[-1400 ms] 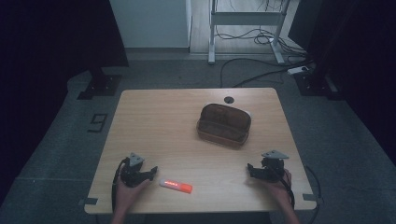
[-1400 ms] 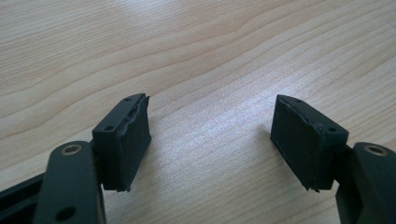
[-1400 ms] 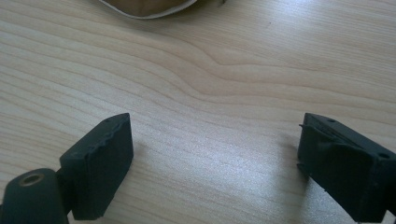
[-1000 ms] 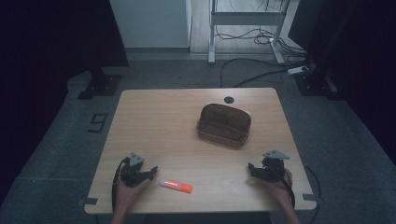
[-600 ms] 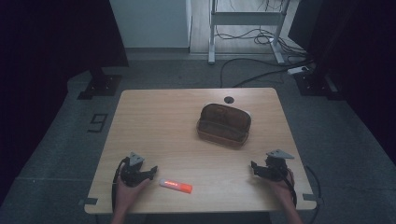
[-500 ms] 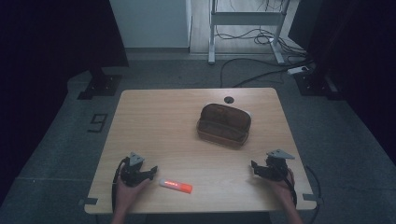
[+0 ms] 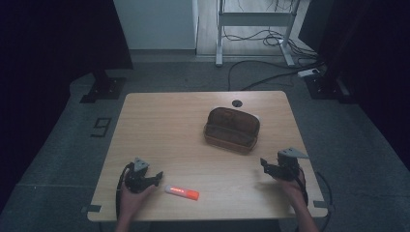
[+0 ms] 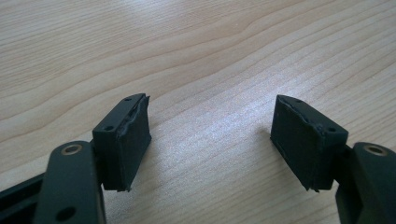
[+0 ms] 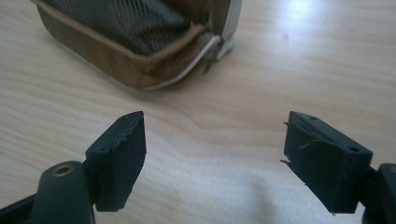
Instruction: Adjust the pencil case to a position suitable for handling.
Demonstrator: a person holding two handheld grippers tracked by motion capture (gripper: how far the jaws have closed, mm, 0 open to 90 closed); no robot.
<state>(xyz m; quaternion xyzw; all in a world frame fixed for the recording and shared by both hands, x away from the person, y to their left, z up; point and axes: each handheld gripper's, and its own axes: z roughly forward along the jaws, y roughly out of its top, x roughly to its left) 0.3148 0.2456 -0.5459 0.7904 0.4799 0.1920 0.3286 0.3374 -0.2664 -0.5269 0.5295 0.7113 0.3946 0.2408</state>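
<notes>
A brown zip pouch (image 7: 232,129) lies open on the wooden table (image 7: 164,121), right of centre; its near corner with the zip (image 9: 140,51) fills the top of the right gripper view. A small white and orange tube (image 7: 182,192) lies near the front edge. My left gripper (image 7: 155,177) rests just left of the tube, jaws wide apart over bare wood (image 8: 210,135). My right gripper (image 7: 264,164) sits at the front right, open and empty (image 9: 212,154), a short way in front of the pouch.
A round cable hole (image 7: 236,103) is in the table behind the pouch. Cables (image 7: 261,77) and a desk frame (image 7: 251,19) stand on the floor beyond the table. Cables trail from both grippers off the front edge.
The right gripper has shifted slightly to the right and nearer the front edge. The left gripper, the tube and the pouch have stayed put.
</notes>
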